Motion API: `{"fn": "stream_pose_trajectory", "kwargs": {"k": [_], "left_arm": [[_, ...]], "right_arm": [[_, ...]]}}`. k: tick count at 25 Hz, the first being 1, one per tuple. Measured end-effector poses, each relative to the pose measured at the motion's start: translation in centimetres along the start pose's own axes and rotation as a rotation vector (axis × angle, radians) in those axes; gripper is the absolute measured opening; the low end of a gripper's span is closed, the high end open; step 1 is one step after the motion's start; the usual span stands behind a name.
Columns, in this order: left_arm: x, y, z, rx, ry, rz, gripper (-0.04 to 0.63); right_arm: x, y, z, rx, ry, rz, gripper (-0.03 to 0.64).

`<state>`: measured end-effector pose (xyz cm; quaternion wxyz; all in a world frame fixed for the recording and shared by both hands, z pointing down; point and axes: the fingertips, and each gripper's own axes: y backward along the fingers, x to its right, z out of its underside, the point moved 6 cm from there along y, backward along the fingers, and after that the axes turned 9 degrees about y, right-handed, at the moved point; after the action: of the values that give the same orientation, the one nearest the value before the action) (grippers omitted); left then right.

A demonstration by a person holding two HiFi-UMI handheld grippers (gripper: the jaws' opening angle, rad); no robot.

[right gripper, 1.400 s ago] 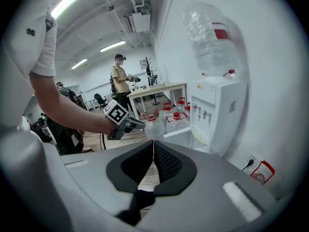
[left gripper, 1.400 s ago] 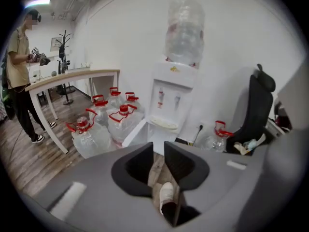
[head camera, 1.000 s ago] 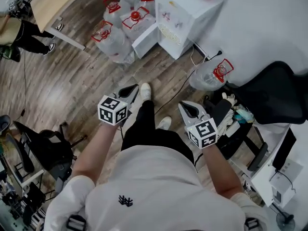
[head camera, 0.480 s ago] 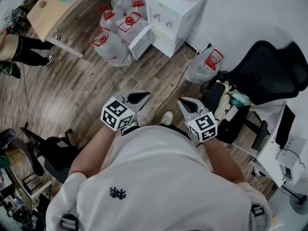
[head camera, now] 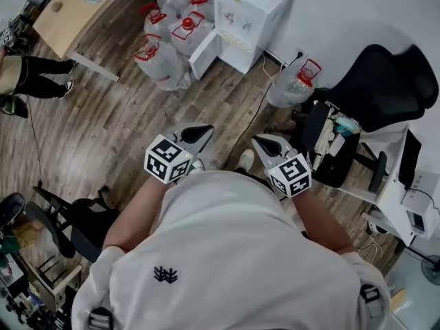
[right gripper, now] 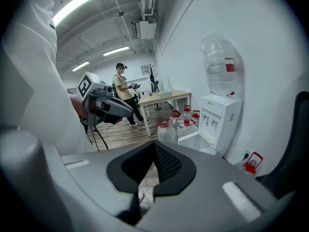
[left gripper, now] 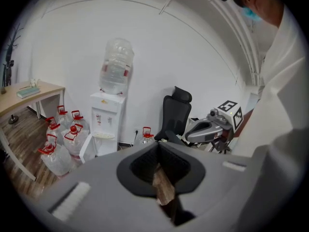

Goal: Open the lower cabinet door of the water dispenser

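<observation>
The white water dispenser (head camera: pixel 247 12) stands against the far wall with a clear bottle (left gripper: pixel 117 66) on top. Its lower cabinet door (head camera: pixel 204 53) hangs open to the left, also seen in the left gripper view (left gripper: pixel 87 148) and the right gripper view (right gripper: pixel 192 140). My left gripper (head camera: pixel 199 133) and right gripper (head camera: pixel 263 144) are held close to my body, far from the dispenser, pointing toward it. Both have their jaws together with nothing between them.
Several water jugs with red caps (head camera: pixel 165 43) crowd the floor left of the dispenser; one more jug (head camera: pixel 297 81) stands to its right. A black office chair (head camera: pixel 385 81), a wooden desk (head camera: pixel 75 5) and a person (right gripper: pixel 123 93) are around.
Both grippers have lifted and drawn nearer my chest. The dispenser looks farther off and my legs have dropped out of sight. The cabinet door is open throughout.
</observation>
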<state>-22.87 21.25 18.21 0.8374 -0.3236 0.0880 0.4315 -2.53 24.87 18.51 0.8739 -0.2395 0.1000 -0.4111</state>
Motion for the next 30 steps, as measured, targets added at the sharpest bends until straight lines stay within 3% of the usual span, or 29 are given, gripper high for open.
{"fn": "stream_pose_trajectory", "kwargs": {"k": [11,18,30], "left_arm": [[-2.7,6.1,3.3,-0.002,0.004,0.030,0.057],[-4.5,9.4,5.6,-0.007,0.002,0.053,0.055],[-7.3,12.3,6.6,0.021,0.026,0.068,0.057]], "right_arm": [[-6.5,-1.8,-1.4,-0.002,-0.004,0.077,0.002],[-11.1,-3.7,-1.7,-0.014,-0.004,0.080,0.002],[-14.0,-7.1,-4.0,-0.043,0.041,0.073,0.002]]}}
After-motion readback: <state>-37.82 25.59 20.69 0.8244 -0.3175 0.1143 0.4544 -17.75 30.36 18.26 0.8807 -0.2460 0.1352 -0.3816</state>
